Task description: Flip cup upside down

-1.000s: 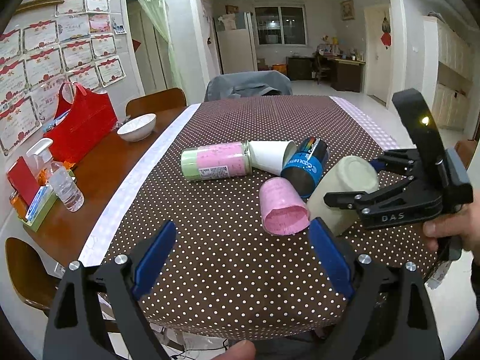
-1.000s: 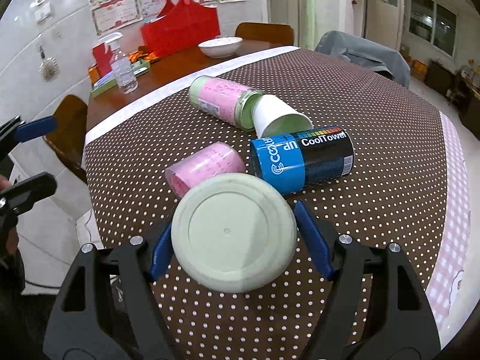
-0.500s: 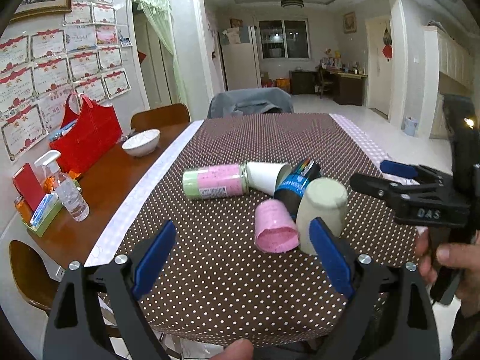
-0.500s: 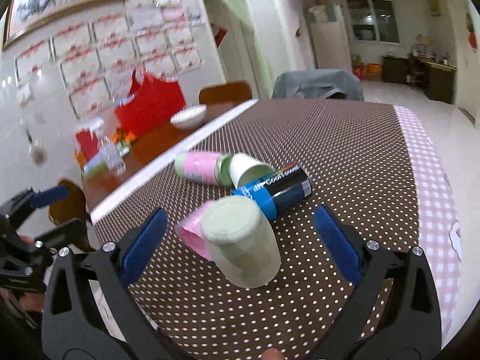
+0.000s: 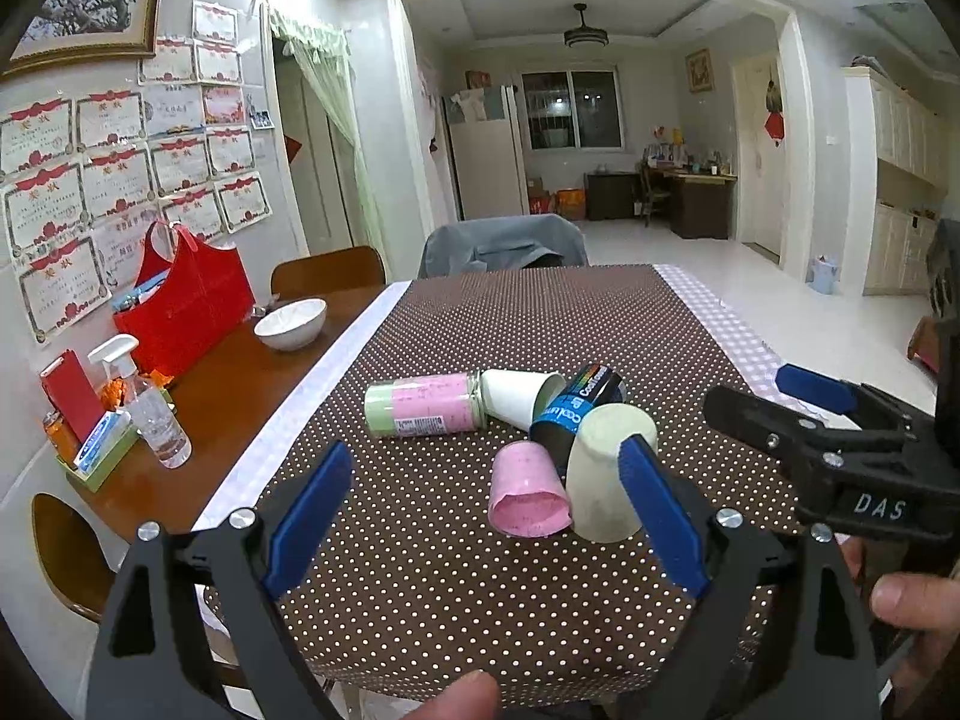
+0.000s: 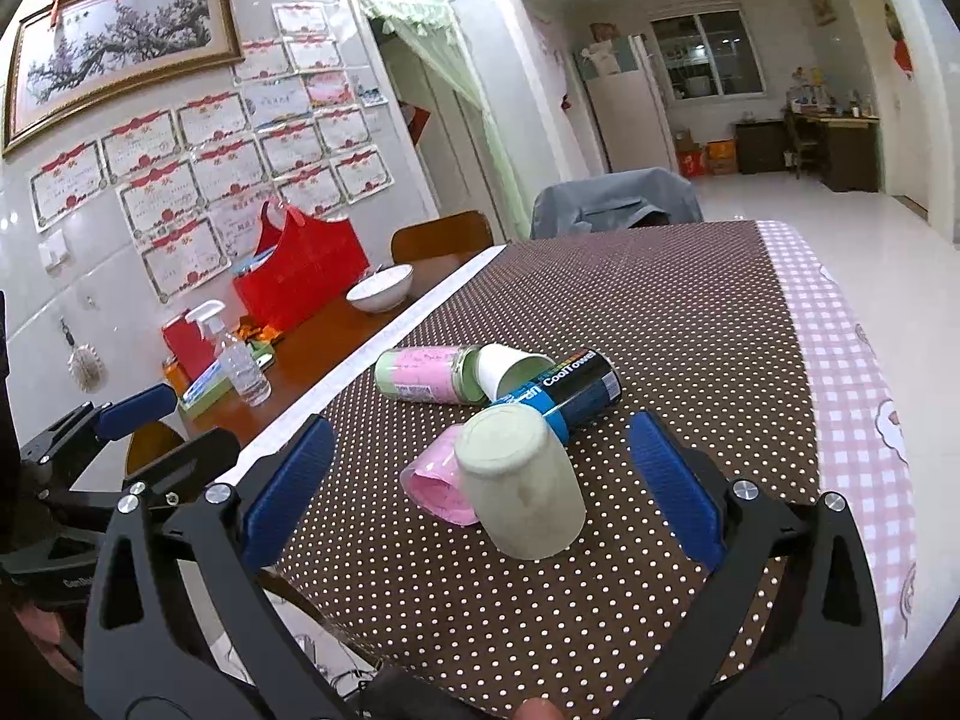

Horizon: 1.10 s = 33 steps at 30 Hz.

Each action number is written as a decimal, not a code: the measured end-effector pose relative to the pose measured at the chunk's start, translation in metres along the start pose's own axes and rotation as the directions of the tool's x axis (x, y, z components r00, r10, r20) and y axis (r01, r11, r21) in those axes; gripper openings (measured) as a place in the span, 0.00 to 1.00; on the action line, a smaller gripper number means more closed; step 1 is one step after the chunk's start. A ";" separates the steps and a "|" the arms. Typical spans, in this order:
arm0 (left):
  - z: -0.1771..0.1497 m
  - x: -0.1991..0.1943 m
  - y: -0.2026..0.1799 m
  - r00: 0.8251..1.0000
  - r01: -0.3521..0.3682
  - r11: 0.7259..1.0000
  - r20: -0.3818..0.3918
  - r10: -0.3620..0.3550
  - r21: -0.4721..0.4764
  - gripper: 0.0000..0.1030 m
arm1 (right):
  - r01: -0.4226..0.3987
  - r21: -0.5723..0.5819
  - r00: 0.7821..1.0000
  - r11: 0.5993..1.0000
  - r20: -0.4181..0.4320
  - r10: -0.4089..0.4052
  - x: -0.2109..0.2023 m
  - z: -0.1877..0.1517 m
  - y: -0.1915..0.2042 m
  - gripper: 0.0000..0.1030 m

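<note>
A pale green cup point(image 5: 606, 474) point(image 6: 517, 491) stands upside down, mouth on the dotted tablecloth, near the table's front edge. A pink cup point(image 5: 528, 498) point(image 6: 435, 483) lies on its side against it. My right gripper point(image 6: 480, 492) is open and empty, drawn back from the green cup; it also shows at the right of the left wrist view point(image 5: 774, 396). My left gripper point(image 5: 486, 516) is open and empty, held back over the front edge; it also shows at the left of the right wrist view point(image 6: 156, 426).
Behind the cups lie a blue and black can point(image 5: 576, 405), a white paper cup point(image 5: 519, 396) and a pink and green jar point(image 5: 423, 414). On the bare wood at the left are a white bowl point(image 5: 291, 324), a red bag point(image 5: 186, 306) and a spray bottle point(image 5: 150, 414).
My right gripper has let go of the green cup, opened and pulled back. The cup now stands upside down on the cloth. Both grippers have backed away from the table.
</note>
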<state>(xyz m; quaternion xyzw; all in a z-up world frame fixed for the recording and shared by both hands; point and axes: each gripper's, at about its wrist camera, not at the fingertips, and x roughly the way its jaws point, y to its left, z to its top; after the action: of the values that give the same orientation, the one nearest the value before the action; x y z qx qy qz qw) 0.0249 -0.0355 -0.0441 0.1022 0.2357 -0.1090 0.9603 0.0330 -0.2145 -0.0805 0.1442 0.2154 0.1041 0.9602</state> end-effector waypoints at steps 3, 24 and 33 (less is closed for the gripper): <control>0.002 -0.005 -0.001 1.000 -0.001 1.000 0.008 0.001 -0.005 0.87 | 0.024 0.014 1.000 1.000 0.008 -0.024 -0.008 0.000 0.002 0.94; 0.005 -0.040 0.005 0.995 -0.040 0.998 0.089 0.043 -0.040 0.87 | 0.175 0.033 0.978 0.984 0.113 -0.178 -0.054 0.003 0.018 0.94; 0.006 -0.048 0.009 0.993 -0.053 0.997 0.107 0.059 -0.055 0.87 | 0.238 -0.003 0.960 0.971 0.152 -0.235 -0.063 0.010 0.031 0.94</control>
<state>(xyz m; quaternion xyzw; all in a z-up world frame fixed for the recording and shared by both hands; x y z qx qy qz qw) -0.0116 -0.0209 -0.0151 0.0776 0.1831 -0.0811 0.9767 -0.0228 -0.2045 -0.0377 0.1145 0.1568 -0.0202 0.9808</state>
